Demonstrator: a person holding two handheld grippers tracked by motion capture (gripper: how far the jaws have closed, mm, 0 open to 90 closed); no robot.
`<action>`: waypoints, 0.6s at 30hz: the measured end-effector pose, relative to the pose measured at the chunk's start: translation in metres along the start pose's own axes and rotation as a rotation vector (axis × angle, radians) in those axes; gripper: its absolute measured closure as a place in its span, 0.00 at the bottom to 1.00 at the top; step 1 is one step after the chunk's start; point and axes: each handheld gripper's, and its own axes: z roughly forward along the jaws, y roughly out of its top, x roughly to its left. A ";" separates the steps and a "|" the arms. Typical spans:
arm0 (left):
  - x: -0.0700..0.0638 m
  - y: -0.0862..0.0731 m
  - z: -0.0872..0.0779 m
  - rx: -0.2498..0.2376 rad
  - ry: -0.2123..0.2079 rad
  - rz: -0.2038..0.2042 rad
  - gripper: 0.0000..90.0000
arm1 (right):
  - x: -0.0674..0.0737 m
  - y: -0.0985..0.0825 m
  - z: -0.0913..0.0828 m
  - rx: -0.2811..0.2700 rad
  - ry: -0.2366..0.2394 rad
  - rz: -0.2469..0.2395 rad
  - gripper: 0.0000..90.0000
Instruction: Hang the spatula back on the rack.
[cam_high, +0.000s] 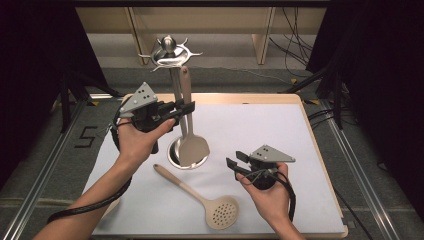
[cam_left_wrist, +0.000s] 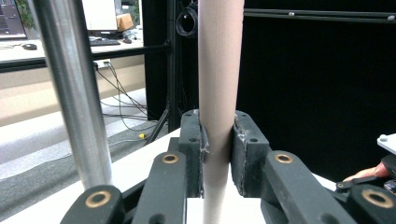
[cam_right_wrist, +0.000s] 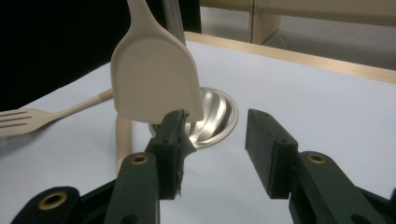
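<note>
A metal utensil stand (cam_high: 172, 75) with hooks at its top rises from a round base (cam_high: 175, 156) at the middle of the table. My left gripper (cam_high: 187, 109) is shut on the handle of a beige spatula (cam_high: 192, 147) that hangs upright beside the pole, blade just above the base. In the left gripper view the pads press the handle (cam_left_wrist: 218, 70) from both sides, with the pole (cam_left_wrist: 70, 93) to its left. My right gripper (cam_high: 232, 162) stands open low over the mat, right of the base. Its jaws (cam_right_wrist: 215, 140) hold nothing and point at the spatula blade (cam_right_wrist: 156, 79).
A beige skimmer (cam_high: 220, 210) lies on the white mat (cam_high: 280, 130) in front of the base, handle toward the left. A beige fork (cam_right_wrist: 18, 119) lies flat beyond the stand in the right gripper view. The wooden table edge (cam_high: 320, 150) runs along the right.
</note>
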 end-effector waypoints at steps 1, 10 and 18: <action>0.001 0.000 0.000 -0.003 0.003 -0.004 0.84 | -0.001 0.000 0.001 -0.008 -0.002 -0.014 0.65; 0.006 -0.001 -0.003 0.001 0.013 -0.011 0.84 | -0.002 -0.001 0.002 -0.028 0.000 -0.005 0.65; 0.012 -0.001 -0.003 0.004 0.020 0.033 0.84 | -0.007 -0.001 0.001 -0.023 -0.003 -0.026 0.64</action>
